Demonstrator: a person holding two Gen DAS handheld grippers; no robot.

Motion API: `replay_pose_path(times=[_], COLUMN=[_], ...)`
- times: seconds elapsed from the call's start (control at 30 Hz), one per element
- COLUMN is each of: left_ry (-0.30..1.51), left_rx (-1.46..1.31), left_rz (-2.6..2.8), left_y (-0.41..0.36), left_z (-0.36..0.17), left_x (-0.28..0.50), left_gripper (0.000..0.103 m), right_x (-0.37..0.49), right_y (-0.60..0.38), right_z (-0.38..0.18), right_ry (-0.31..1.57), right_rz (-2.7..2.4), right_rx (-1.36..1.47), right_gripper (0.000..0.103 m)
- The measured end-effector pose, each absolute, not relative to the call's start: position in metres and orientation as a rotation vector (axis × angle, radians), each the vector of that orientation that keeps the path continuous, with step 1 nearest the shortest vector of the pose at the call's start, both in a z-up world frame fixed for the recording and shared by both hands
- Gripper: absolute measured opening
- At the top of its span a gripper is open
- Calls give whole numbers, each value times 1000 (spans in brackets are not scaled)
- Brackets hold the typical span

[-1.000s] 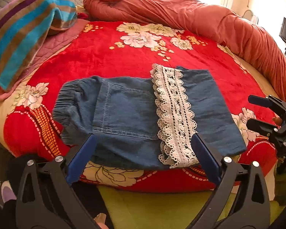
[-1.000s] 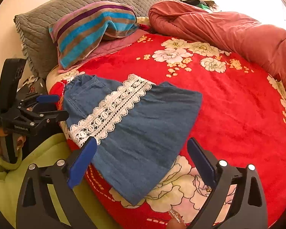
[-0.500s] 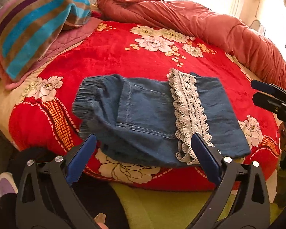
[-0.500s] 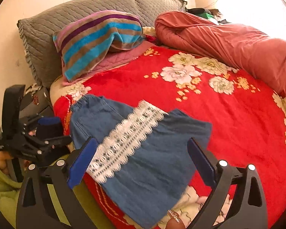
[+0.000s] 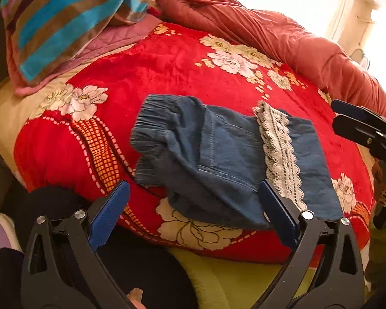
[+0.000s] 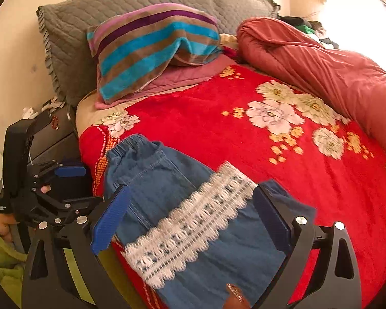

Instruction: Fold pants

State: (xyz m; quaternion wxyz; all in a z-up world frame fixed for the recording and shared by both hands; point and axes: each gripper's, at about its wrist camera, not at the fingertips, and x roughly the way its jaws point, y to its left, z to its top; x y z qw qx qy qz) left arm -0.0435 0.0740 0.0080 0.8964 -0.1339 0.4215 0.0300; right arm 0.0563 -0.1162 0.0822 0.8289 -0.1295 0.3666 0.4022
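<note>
Folded blue denim pants [image 5: 213,159] with a white lace band [image 5: 278,149] lie on the red floral blanket near the bed's front edge; they also show in the right wrist view [image 6: 167,193]. My left gripper [image 5: 193,206] is open and empty, hovering just in front of the pants' near edge. My right gripper [image 6: 190,216] is open and empty, above the lace band [image 6: 190,221]. The right gripper also shows at the right edge of the left wrist view [image 5: 360,123], and the left gripper at the left of the right wrist view [image 6: 51,193].
A red floral blanket [image 5: 182,72] covers the bed. A striped towel on a pillow [image 6: 151,43] and a grey quilted pillow [image 6: 95,13] sit at the head. A rolled rust-coloured duvet [image 6: 321,67] lies along the far side. A black case [image 6: 51,139] stands beside the bed.
Both grippers have drawn back from the pants and shifted left; the pants now sit further right in the left view. The pants lie unmoved and both grippers stay open.
</note>
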Motion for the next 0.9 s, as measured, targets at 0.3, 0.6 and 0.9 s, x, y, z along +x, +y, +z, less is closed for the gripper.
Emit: replay_pose_path(times=[0.3,0.6,0.9], left_ry=[895,894,914], left_rx=[-391,-521,-626], left_rz=[30,-28,-139], left_y=[97,112,108], left_z=[-10,-25,-41], left_x=[-41,-37,-24], left_gripper=[93,93,73], right_x=[72,93,106], right_y=[-72,-27,25], right_z=[66,55,37], right_ry=[834,897,951], right_rz=[919,1020,1126], right_rx=[-337,-385,-497], right_gripper=[95,95,95])
